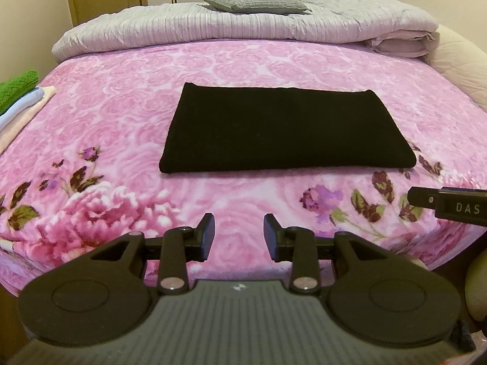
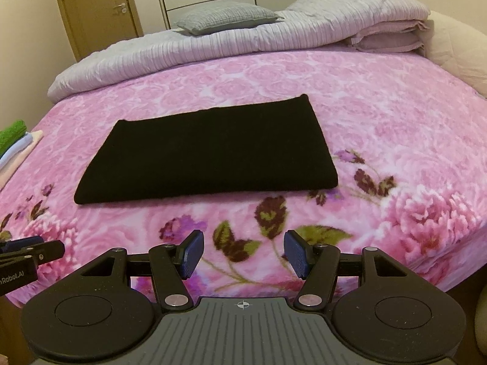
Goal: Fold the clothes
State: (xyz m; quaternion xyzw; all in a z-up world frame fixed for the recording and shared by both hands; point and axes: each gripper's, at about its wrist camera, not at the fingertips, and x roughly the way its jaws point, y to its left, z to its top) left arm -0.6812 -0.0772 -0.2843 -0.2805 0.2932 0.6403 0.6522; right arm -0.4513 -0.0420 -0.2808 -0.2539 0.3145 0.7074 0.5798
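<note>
Black folded cloth (image 1: 287, 130) is lying flat on the pink floral blanket (image 1: 121, 115) of the bed, about midway across and closer to the near edge than to the rolled grey quilt (image 1: 188, 30) at the far end. Both tools are being held over the near edge, short of the cloth: the left hand-held gripper (image 1: 239, 237) is standing open with nothing between its jaws, and the right hand-held gripper (image 2: 243, 254) is likewise spread wide and empty. A stack of folded items (image 1: 18, 100) is sitting at the left edge. The fold looks finished or nearly so, judging by its neat rectangle. If another fold is being made, both near corners should be pinched through all layers together and carried evenly, so the edges are being kept aligned and no layer is being dragged.
</note>
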